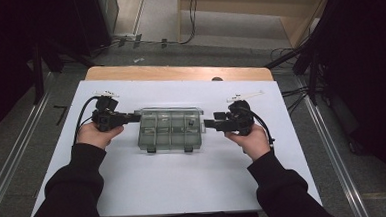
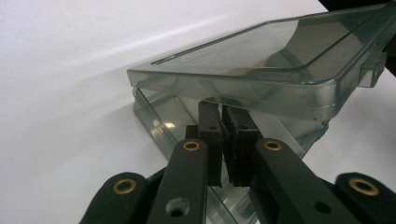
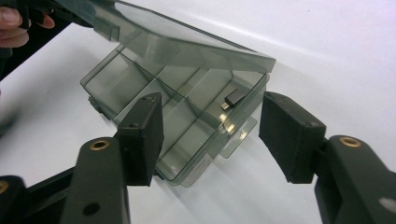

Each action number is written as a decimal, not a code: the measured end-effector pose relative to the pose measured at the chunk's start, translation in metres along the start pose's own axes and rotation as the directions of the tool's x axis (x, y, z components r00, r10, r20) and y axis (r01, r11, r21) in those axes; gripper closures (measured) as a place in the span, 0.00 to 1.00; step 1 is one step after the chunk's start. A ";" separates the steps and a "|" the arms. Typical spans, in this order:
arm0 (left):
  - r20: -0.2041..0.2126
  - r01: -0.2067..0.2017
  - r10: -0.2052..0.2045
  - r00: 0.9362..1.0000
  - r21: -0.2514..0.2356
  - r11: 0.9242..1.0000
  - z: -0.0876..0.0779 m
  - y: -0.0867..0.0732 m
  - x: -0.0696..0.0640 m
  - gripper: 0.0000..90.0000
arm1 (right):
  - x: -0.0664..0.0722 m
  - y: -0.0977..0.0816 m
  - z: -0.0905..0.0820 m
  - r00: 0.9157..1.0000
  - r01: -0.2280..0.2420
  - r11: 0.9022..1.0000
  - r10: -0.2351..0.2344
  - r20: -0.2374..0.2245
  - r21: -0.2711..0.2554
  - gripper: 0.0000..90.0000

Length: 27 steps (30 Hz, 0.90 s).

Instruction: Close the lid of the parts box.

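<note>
A clear smoky plastic compartment box lies in the middle of the white table. Its lid stands slightly raised over the base. A small dark metal piece lies in one end compartment. My left gripper is shut, and its tips reach in under the lid at the box's left end. I cannot tell whether they pinch the base wall. My right gripper is open at the box's right end, its jaws standing either side of that end without touching it.
Two white strips lie on the table behind the grippers. A bare wooden edge runs along the far side. Two dark latches hang at the box's near side. Cables lie on the floor beyond.
</note>
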<state>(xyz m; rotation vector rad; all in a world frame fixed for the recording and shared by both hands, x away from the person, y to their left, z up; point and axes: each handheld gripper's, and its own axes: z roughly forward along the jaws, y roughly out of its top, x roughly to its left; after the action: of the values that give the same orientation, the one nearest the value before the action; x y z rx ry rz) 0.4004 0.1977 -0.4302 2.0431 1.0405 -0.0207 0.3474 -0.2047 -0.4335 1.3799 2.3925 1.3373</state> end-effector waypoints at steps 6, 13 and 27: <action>-0.013 0.005 -0.005 1.000 -0.005 1.000 -0.006 -0.005 0.001 0.97 | -0.002 0.002 -0.004 1.000 0.011 1.000 -0.011 -0.011 -0.003 0.57; -0.030 0.014 -0.015 0.999 -0.013 1.000 -0.013 -0.010 0.005 0.97 | -0.003 0.008 -0.008 1.000 0.020 1.000 -0.020 -0.016 -0.017 0.77; -0.024 -0.045 0.044 0.999 -0.048 0.998 -0.012 -0.010 -0.013 0.97 | 0.005 0.007 0.000 0.996 0.043 0.999 -0.043 -0.085 0.007 0.97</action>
<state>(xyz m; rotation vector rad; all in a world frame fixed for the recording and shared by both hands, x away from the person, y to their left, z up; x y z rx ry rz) 0.3805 0.2004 -0.4242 2.0267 0.9997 0.0505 0.3496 -0.1992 -0.4266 1.2913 2.4696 1.4027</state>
